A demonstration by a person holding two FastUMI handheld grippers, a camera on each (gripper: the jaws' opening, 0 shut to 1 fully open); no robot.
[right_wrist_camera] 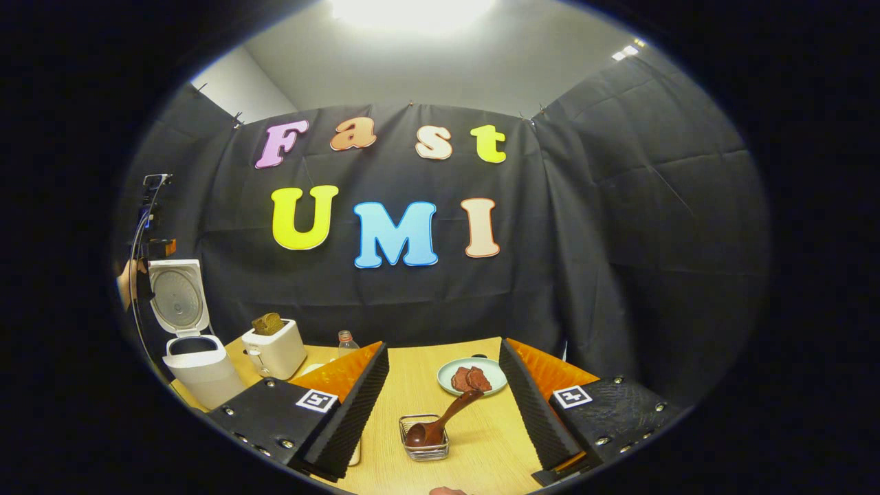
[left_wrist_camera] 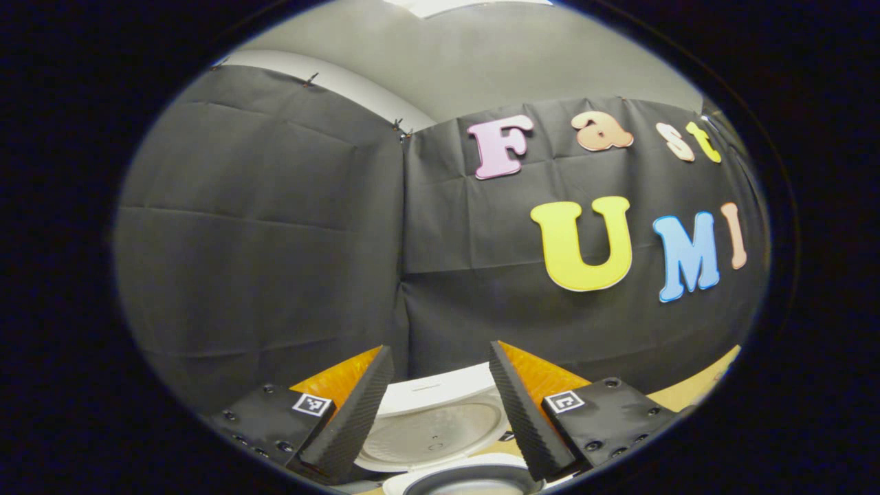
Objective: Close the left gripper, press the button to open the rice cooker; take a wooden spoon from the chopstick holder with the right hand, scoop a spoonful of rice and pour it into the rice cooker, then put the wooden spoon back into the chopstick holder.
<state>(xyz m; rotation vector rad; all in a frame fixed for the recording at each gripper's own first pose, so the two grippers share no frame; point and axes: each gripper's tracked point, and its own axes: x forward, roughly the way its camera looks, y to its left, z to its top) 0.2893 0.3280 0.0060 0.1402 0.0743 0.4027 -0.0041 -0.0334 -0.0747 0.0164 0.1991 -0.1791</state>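
The rice cooker was white, its open lid grey inside. The toaster was cream. A dark brown wooden spoon sat in a silver wire holder on the pale wood table, beside a light green plate.

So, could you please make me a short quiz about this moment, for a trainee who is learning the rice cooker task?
1. True or false: the lid of the rice cooker stands open.
2. Where does the wooden spoon rest? A) on the plate B) in the chopstick holder C) inside the toaster
3. Fill in: the right gripper is ___, holding nothing.

Key: 1 true; 2 B; 3 open.
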